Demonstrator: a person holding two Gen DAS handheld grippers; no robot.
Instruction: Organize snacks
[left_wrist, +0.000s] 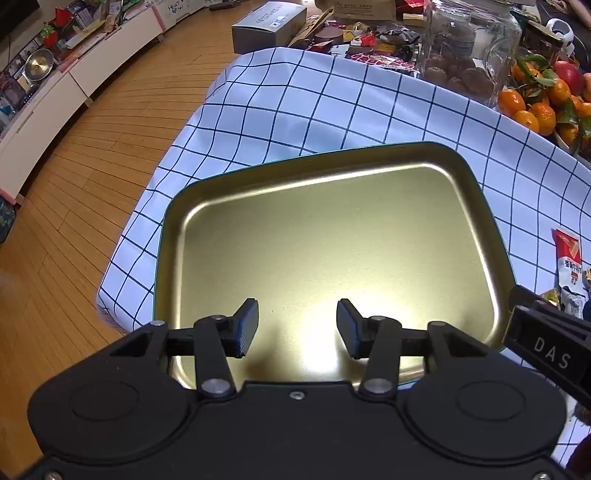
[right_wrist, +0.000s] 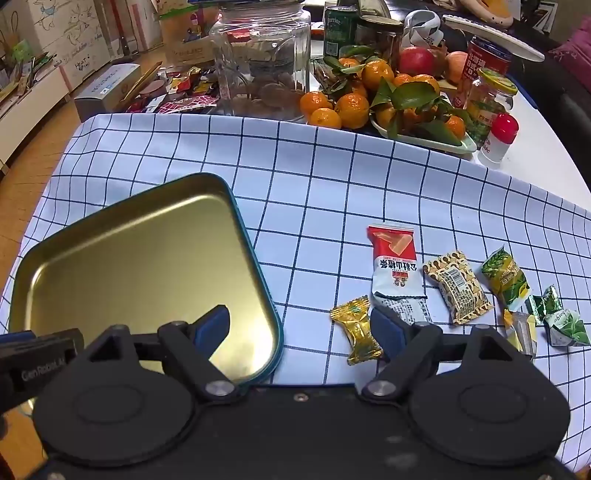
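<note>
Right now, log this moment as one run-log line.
stage: start | tin tray: empty | snack packets: on checked cloth, right of tray | left gripper: jaws open over tray | right gripper: jaws open, nothing held

Left gripper (left_wrist: 297, 328) tipped steeply down, jaws spread wide, nothing between the blue pads (left_wrist: 246, 326). Right gripper (right_wrist: 301, 332) angled down as well, jaws wide apart, nothing clamped, pads pressing on nothing. Each one's black body edges into the other's view: the right gripper just to the right of the left, the two side by side.
</note>
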